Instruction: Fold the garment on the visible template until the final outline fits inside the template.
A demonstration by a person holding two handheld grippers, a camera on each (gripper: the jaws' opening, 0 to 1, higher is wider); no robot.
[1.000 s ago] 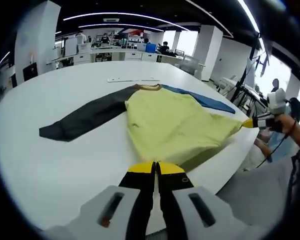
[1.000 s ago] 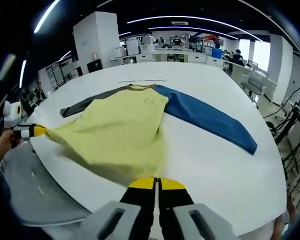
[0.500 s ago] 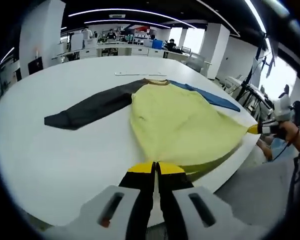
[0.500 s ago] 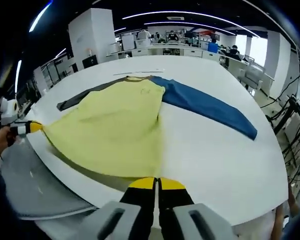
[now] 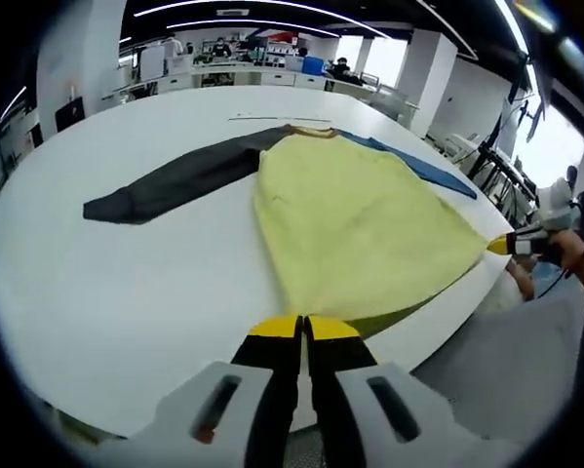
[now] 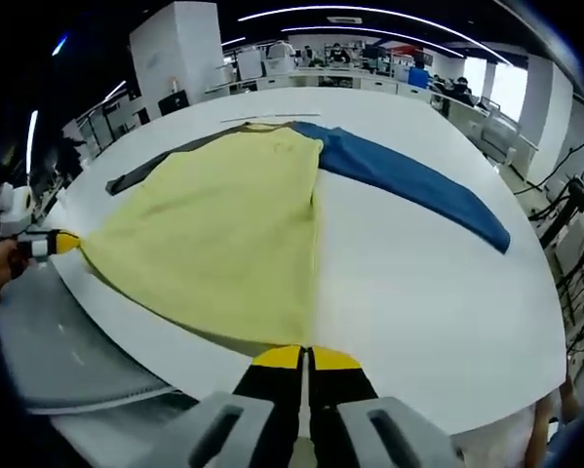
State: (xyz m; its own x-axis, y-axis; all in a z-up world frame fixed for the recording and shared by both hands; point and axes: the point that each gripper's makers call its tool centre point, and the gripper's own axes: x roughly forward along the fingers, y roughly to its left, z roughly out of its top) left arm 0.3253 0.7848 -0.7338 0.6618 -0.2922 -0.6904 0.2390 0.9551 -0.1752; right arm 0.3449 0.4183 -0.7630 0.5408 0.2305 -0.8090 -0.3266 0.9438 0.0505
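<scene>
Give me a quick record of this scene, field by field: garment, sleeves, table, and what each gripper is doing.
garment: long-sleeved shirt with a yellow body, spread flat on the table
sleeves: dark grey sleeve and blue sleeve, each stretched out to its own side
surface: white table
left gripper: jaws closed on the hem at one bottom corner
right gripper: jaws closed on the hem at the other bottom corner
hem: pulled taut between the two grippers at the table's near edge
fold: none made yet

Open-plan office, desk rows point(image 5: 223, 78), white pillars point(image 6: 186, 54), ceiling strip lights point(image 6: 350, 12)
</scene>
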